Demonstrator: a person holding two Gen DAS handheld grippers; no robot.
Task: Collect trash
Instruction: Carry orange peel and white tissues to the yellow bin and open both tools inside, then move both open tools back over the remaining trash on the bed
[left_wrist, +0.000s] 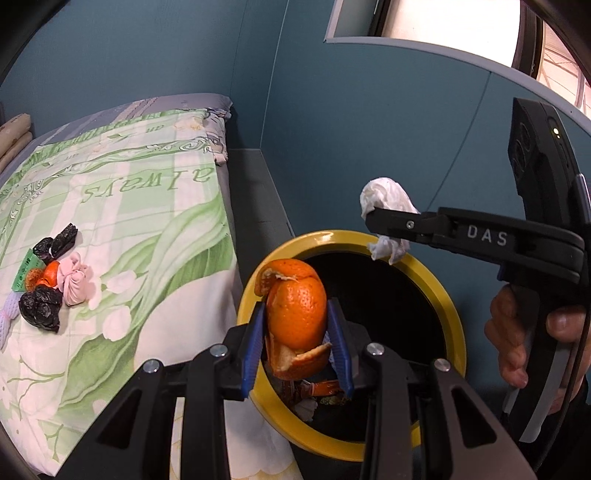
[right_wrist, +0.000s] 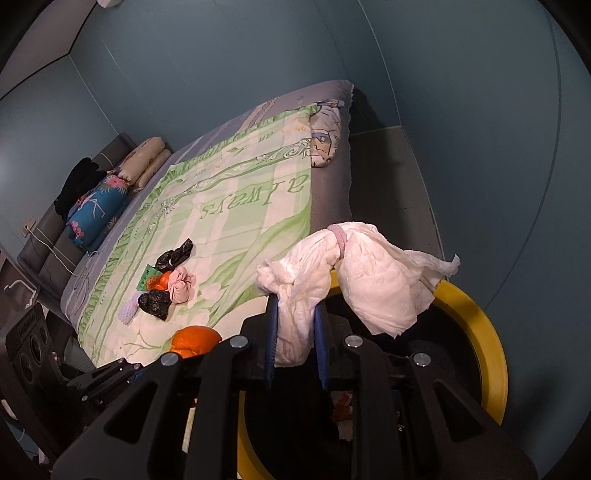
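The left hand-held gripper (left_wrist: 297, 349) is clamped on an orange peel (left_wrist: 295, 314), held over the near rim of the bin (left_wrist: 452, 306). The right hand-held gripper (right_wrist: 295, 343) is clenched on a crumpled tissue (right_wrist: 351, 277), which hangs above the bin's far side.

The peel sits close to the yellow rim, so letting go here could bounce it off the edge and onto the bed (left_wrist: 155, 206). The tissue is light and droops wide of the pads (one flap reaches past the rim), so it may catch there or drift outside.

More trash (left_wrist: 55, 280) lies in a heap on the bed, well apart from the bin. The bin's inside is dark; only a few scraps show at the bottom, and the grippers' frames hide the near rim.
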